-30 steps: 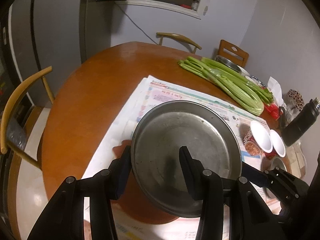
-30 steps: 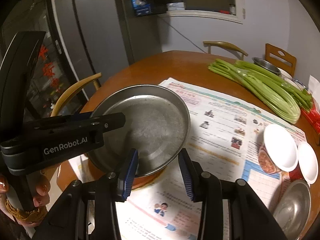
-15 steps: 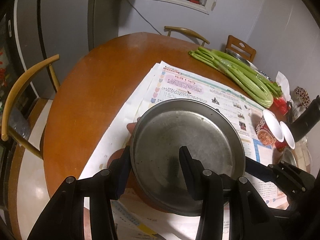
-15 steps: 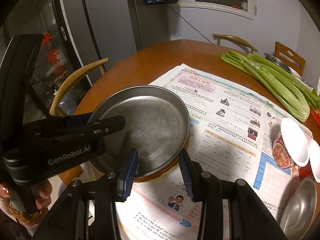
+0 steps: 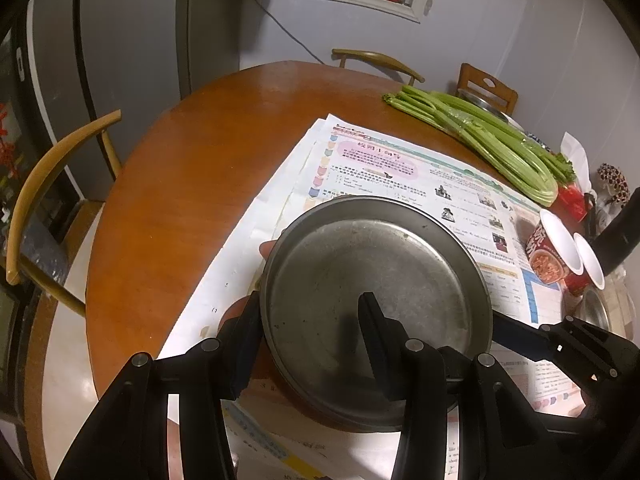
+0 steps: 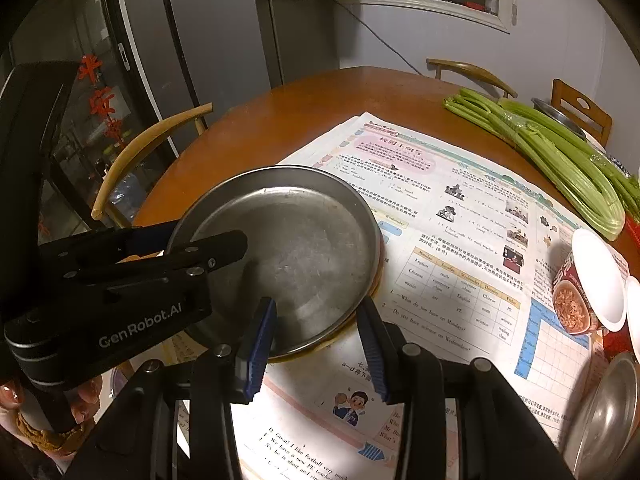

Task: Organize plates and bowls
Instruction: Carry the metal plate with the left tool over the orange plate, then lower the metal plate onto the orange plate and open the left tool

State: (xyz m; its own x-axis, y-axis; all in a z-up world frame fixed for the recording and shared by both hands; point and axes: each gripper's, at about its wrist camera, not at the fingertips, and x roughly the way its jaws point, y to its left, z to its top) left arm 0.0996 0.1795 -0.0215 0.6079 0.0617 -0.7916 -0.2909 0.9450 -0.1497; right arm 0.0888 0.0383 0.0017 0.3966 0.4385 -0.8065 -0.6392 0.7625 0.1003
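Note:
A round steel plate [image 5: 376, 300] lies on top of an orange-brown dish whose rim shows under it [image 6: 320, 350], on newspaper. My left gripper [image 5: 308, 320] straddles the plate's near-left rim, one finger outside, one inside; the jaws stand apart and whether they pinch the rim I cannot tell. The same plate shows in the right wrist view [image 6: 292, 252], with the left gripper body [image 6: 120, 296] over its left side. My right gripper [image 6: 316, 336] is open, its fingers just in front of the plate's near edge. A small steel bowl [image 6: 608, 408] sits at the right.
Newspaper [image 6: 460, 216] covers the round wooden table [image 5: 192, 168]. Celery [image 5: 492, 140] lies at the back right. Two instant-noodle cups [image 6: 588, 284] stand at the right, near a dark bottle [image 5: 624, 232]. Another steel dish [image 6: 560, 116] sits by the far chair. Chairs ring the table.
The steel plate has come down from a slight lift and tilt onto the orange-brown dish. Both grippers drew back slightly towards me; more newspaper shows beyond the plate.

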